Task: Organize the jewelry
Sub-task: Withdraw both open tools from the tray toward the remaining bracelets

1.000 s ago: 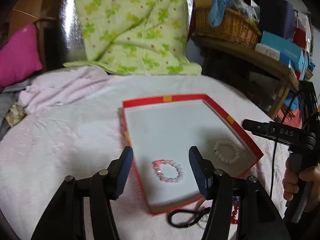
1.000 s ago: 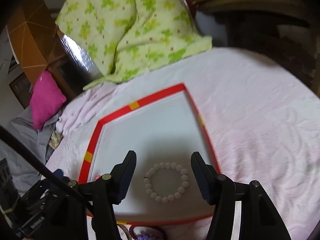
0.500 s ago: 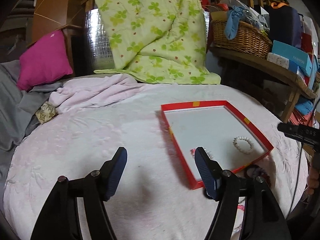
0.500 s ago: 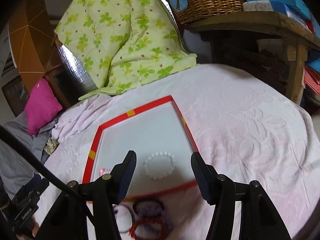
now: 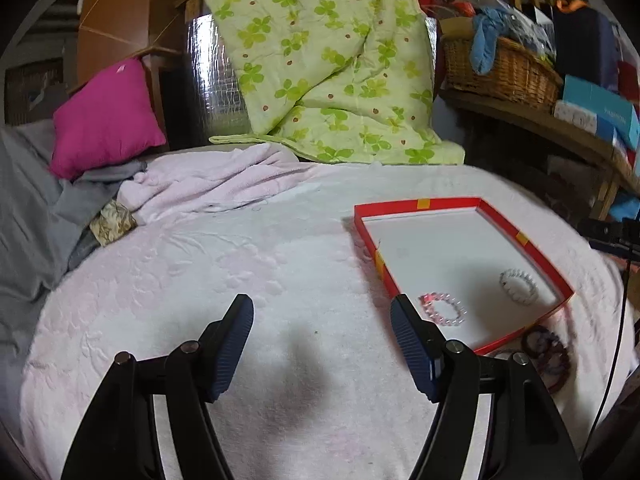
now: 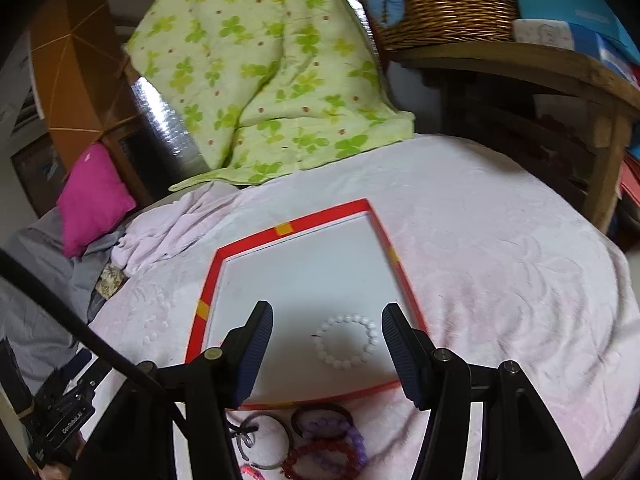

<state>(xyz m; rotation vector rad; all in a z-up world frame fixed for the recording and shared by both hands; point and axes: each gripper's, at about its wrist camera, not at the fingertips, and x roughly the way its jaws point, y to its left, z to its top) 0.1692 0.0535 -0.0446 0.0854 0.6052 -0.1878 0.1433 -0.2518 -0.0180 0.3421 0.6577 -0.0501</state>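
A shallow red-rimmed tray (image 5: 416,203) with a white floor lies on the pink bedspread; it also shows in the right wrist view (image 6: 282,229). In it lie a pink bead bracelet (image 5: 443,310) and a white bead bracelet (image 5: 518,286), the white one also in the right wrist view (image 6: 346,340). Several loose bracelets (image 6: 324,438) lie on the spread by the tray's near edge. My left gripper (image 5: 322,322) is open and empty, above bare spread left of the tray. My right gripper (image 6: 327,334) is open and empty, above the tray's near part.
A green clover quilt (image 5: 328,60) hangs at the back. A magenta pillow (image 5: 102,120) and grey cloth lie at the left. A wooden shelf (image 6: 520,64) with a wicker basket (image 6: 448,4) and boxes stands at the right.
My left gripper has pulled back and swung left, off the pink bracelet to bare spread. My right gripper has risen and drawn back from the white bracelet, bringing the loose bracelets into view.
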